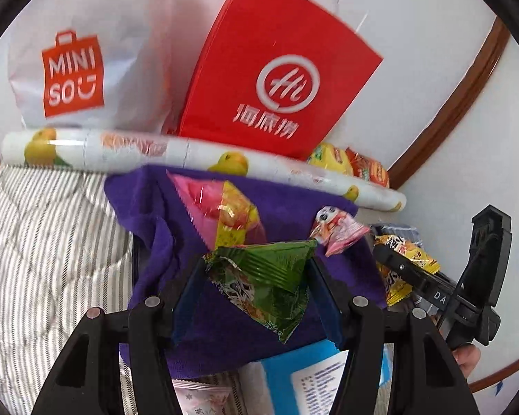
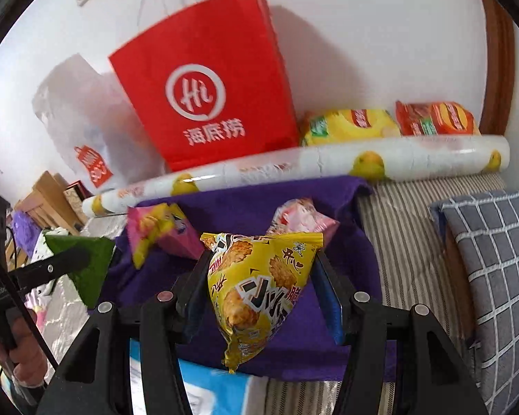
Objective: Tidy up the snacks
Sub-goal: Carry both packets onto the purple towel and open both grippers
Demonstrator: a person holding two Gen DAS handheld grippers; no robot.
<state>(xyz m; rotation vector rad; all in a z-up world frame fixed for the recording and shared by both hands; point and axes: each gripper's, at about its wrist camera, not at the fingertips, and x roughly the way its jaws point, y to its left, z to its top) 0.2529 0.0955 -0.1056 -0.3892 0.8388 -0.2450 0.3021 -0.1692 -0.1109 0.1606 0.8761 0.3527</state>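
Right now your left gripper [image 1: 256, 269] clamps the green snack packet [image 1: 263, 276] and your right gripper [image 2: 261, 269] clamps the yellow snack packet [image 2: 259, 283], both above the purple cloth [image 1: 225, 332].

We see a white wall [image 2: 363, 52] with a brown wooden trim [image 1: 460, 103] behind a bed in striped bedding [image 1: 52, 242]. A grey checked pillow [image 2: 494, 276] lies on it, and wooden boxes [image 2: 48, 197] sit far left.

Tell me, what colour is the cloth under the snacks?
The cloth is purple, clearest in the right wrist view.
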